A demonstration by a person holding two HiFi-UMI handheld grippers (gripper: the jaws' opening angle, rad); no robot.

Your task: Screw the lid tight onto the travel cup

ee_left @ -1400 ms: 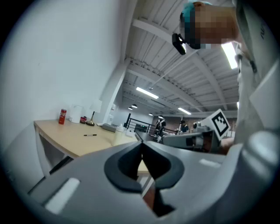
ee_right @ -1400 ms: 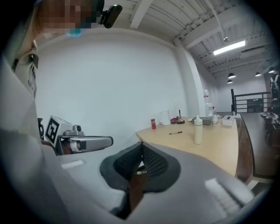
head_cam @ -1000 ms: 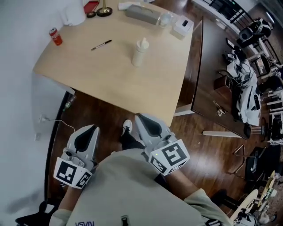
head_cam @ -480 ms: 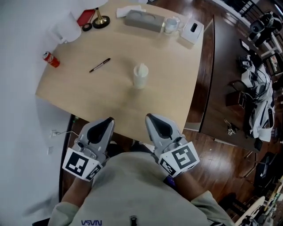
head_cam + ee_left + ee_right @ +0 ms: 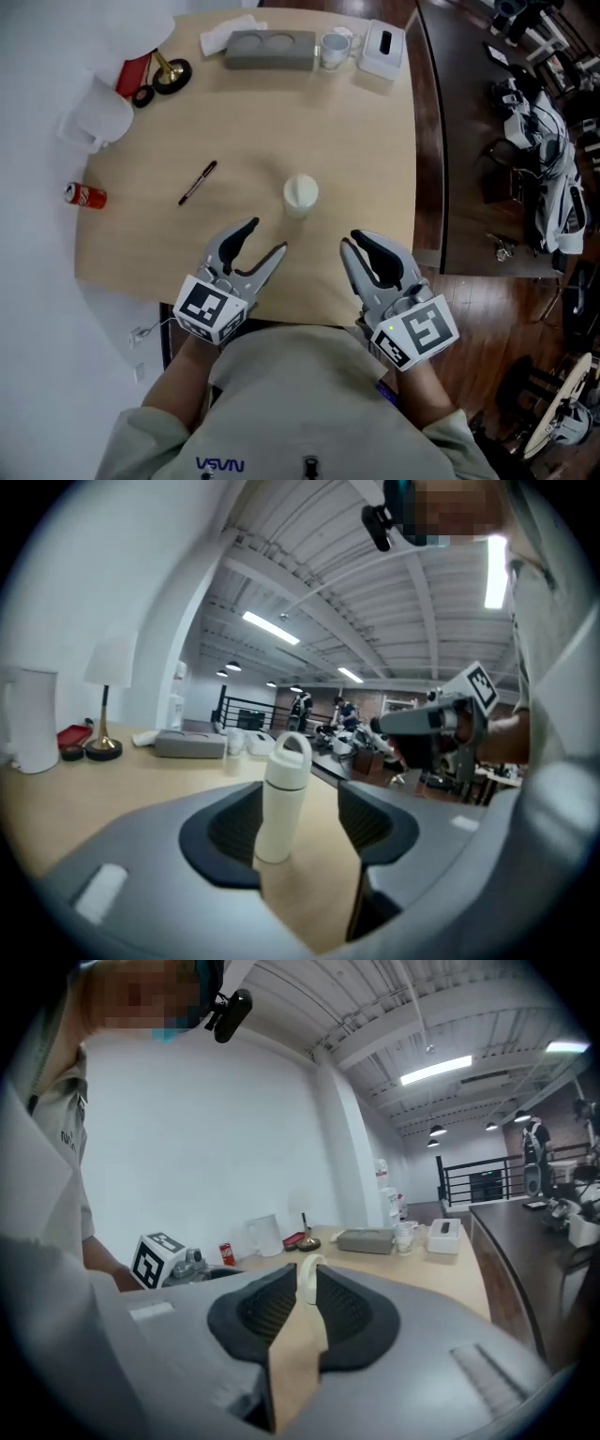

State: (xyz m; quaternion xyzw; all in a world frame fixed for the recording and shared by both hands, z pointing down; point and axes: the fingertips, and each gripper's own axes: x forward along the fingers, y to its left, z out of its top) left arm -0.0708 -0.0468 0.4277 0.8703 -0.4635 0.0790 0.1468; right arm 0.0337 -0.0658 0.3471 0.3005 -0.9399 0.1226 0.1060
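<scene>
A cream travel cup (image 5: 301, 195) with a loop-handled lid stands upright near the middle of the light wooden table (image 5: 375, 169). My left gripper (image 5: 266, 237) hovers over the near edge, short of the cup and to its left. Its jaws have just been opening and stand open and empty; the left gripper view frames the cup (image 5: 281, 799) between them, farther off. My right gripper (image 5: 354, 240) hangs to the cup's right, apart from it. Its jaws have just been opening to a narrow gap, and the cup's lid (image 5: 306, 1281) shows through that gap in the right gripper view.
A black pen (image 5: 197, 182) and a red can (image 5: 84, 195) lie left of the cup. Along the far edge stand a white jug (image 5: 94, 122), a brass lamp base (image 5: 172, 73), a grey holder (image 5: 270, 49), a glass mug (image 5: 334, 47) and a tissue box (image 5: 382, 49). A dark table (image 5: 469, 141) adjoins on the right.
Both grippers came forward from above the floor to the table's near edge, toward the cup. The left jaws went from shut to wide apart; the right jaws parted slightly.
</scene>
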